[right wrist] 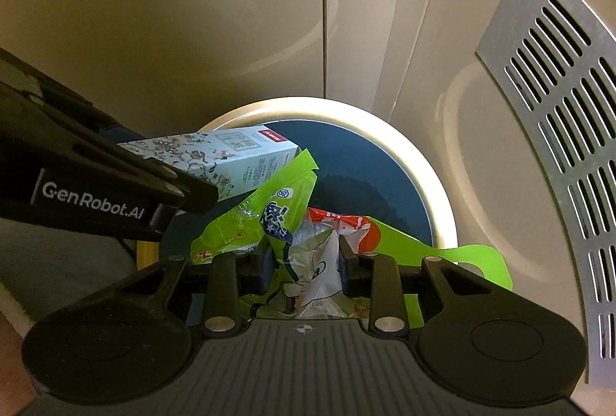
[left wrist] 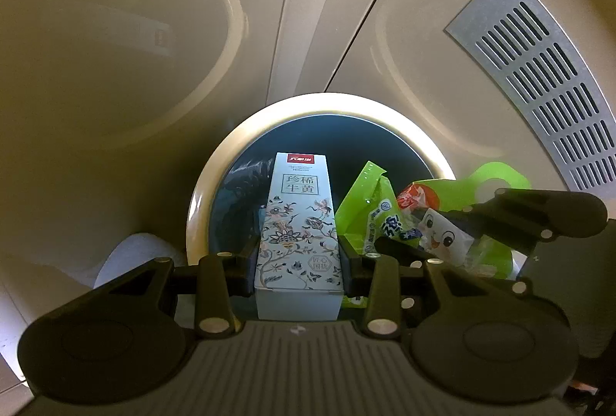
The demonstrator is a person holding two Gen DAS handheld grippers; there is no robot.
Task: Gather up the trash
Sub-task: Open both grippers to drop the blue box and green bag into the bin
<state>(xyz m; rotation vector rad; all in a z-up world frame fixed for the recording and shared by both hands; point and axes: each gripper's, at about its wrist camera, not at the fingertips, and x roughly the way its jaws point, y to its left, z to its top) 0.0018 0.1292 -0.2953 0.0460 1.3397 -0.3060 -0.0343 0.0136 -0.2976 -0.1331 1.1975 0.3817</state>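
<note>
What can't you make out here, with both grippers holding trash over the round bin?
- Bin interior: dark, both views; contents unseeable.
- Floral light-blue carton: lower end hidden behind left gripper.
- Crumpled green plastic wrapper: print too creased to read, right gripper covers its base.

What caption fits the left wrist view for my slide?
Left gripper holds a floral box over the open bin, beside the right gripper clamping green wrappers.
</note>
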